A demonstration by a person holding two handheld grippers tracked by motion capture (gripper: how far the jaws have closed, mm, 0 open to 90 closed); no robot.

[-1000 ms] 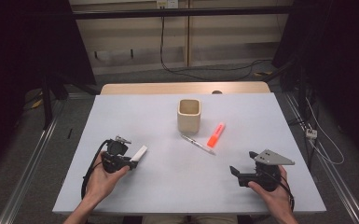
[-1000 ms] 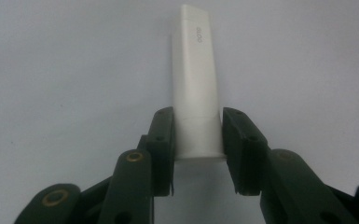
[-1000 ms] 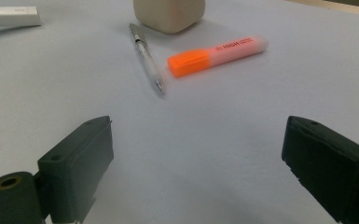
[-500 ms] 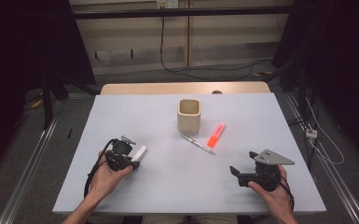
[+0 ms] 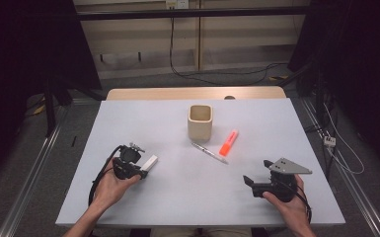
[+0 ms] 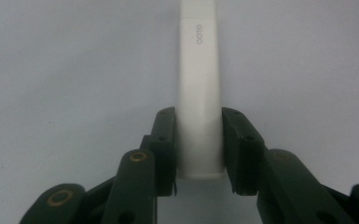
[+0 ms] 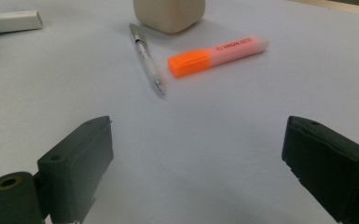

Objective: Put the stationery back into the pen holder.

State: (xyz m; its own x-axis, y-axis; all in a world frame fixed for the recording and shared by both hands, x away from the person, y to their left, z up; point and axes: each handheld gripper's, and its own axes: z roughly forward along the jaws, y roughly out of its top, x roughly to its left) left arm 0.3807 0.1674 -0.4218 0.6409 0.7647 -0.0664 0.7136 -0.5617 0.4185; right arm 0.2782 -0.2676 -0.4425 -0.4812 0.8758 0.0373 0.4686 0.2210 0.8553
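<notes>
Right now the left gripper (image 6: 199, 140) has its black jaws pressed against both long sides of a white, flat-sided plastic stick (image 6: 199, 88), gripping near one end while it lies on the pale grey table (image 5: 177, 197), well left of the beige square cup (image 5: 200, 122). To lift it cleanly, I'd say keep the squeeze even and raise it level, since the long free end could droop or twist. That hand sits low, knuckles toward the table edge. The right gripper (image 7: 196, 172) hovers with jaws wide apart, pointed at the slim silver pen (image 7: 145, 58) and the orange highlighter (image 7: 217, 54).
</notes>
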